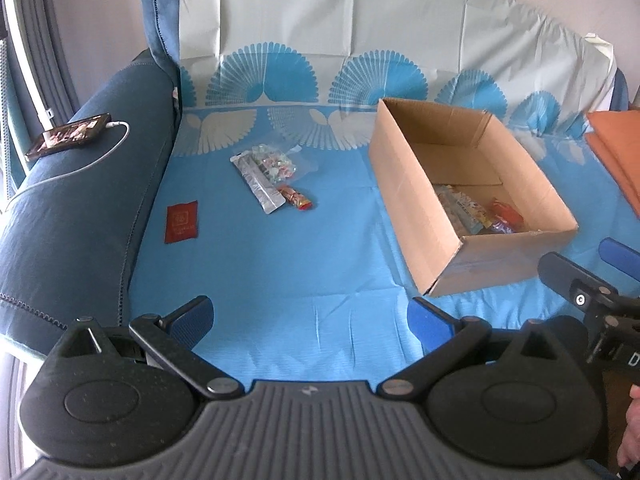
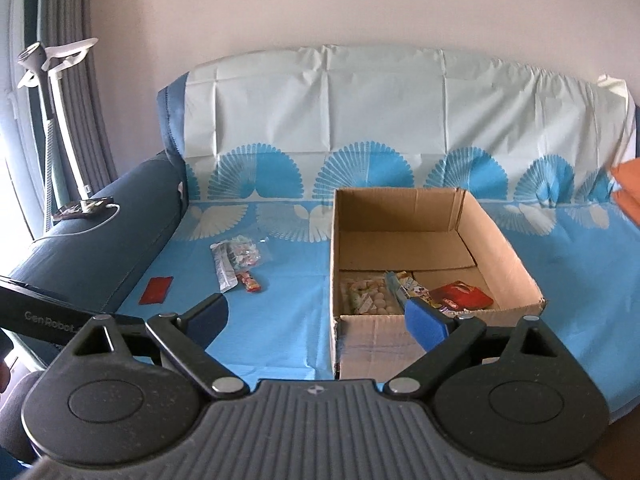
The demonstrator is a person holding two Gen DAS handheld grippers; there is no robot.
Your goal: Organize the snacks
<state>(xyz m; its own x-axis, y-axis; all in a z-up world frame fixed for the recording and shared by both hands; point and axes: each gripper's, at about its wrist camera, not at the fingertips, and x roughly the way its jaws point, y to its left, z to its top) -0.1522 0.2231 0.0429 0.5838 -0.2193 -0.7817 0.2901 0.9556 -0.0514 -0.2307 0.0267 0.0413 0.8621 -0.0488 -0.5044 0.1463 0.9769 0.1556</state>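
Blue sofa seating, draped with a light blue cloth point(image 1: 280, 264) printed with fan shapes, fills both views; a pale wall rises behind it. An open cardboard box point(image 1: 416, 200) sits on the cloth to the right of centre, flaps up, so snacks can be dropped in from above. Several packets already lie at its near end, among them a red packet point(image 2: 462, 295) and a pale bag of round sweets point(image 2: 366, 295).

Left of the box, well apart from it, a small cluster of snacks waits on the cloth: a silver pouch point(image 1: 258, 184), a clear bag of wrapped sweets point(image 1: 278, 164) lying across its far end, and a small red bar point(image 1: 296, 198) just beside its near end. A flat dark red packet point(image 1: 182, 222) lies alone nearer the sofa arm point(image 1: 80, 200), where a phone point(image 1: 68, 136) rests on a charging cable.

Both tools hover low over the front of the seat. The left gripper point(image 1: 310, 320) has its jaws spread wide and holds nothing. The right gripper point(image 2: 318, 316) is likewise spread wide and empty, close to the box's near wall. Judging by this, the loose cluster remains to be collected.
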